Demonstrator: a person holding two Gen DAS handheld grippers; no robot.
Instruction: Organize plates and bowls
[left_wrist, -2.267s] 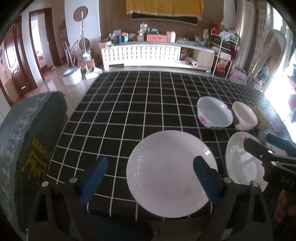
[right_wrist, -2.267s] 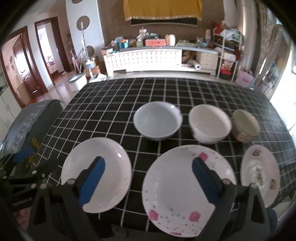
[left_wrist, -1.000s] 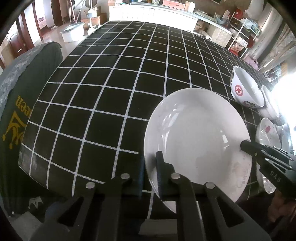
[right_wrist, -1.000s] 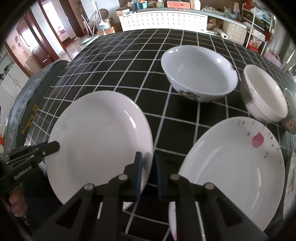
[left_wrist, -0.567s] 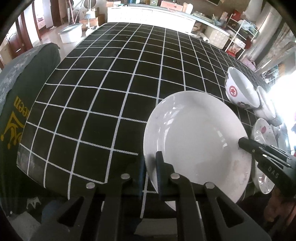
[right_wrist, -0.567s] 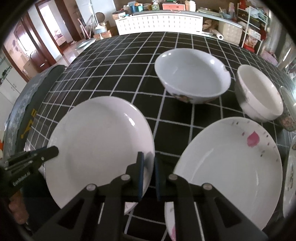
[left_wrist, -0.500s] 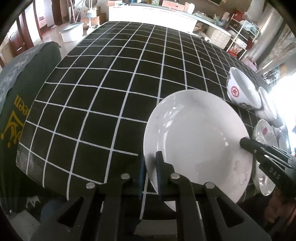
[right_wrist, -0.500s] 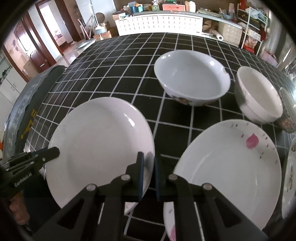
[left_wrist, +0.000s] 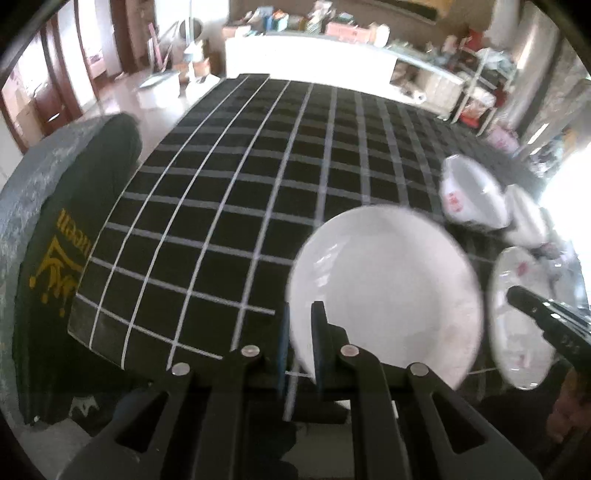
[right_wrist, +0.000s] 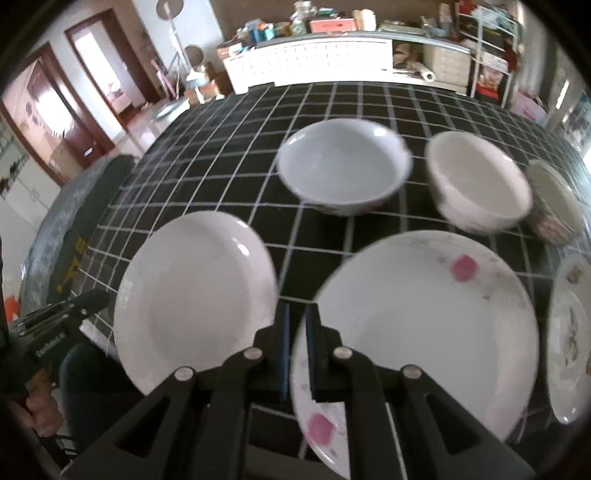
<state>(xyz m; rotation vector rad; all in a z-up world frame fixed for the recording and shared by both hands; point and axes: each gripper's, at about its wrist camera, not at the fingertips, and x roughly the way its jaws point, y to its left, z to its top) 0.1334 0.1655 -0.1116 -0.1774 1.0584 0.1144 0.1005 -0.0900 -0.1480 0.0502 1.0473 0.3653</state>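
Note:
My left gripper (left_wrist: 300, 325) is shut on the near-left rim of a plain white plate (left_wrist: 388, 288), which also shows in the right wrist view (right_wrist: 195, 295). My right gripper (right_wrist: 295, 325) is shut, its fingers between the white plate and the rim of a larger pink-flowered plate (right_wrist: 424, 325); whether it clamps either rim I cannot tell. Behind stand a wide white bowl (right_wrist: 343, 166), a smaller white bowl (right_wrist: 480, 181) and a small patterned bowl (right_wrist: 554, 203). A small patterned plate (right_wrist: 569, 343) lies at the far right.
All dishes sit on a black tablecloth with white grid lines (left_wrist: 258, 166). A grey-covered chair (left_wrist: 55, 229) stands at the table's left. A white sideboard (right_wrist: 314, 59) with clutter is behind the table. The left gripper shows in the right wrist view (right_wrist: 66, 310).
Both cameras have drawn back and tilted up. The white plate stays in my left gripper's grip. My right gripper has left the white plate's edge and now sits between the two plates.

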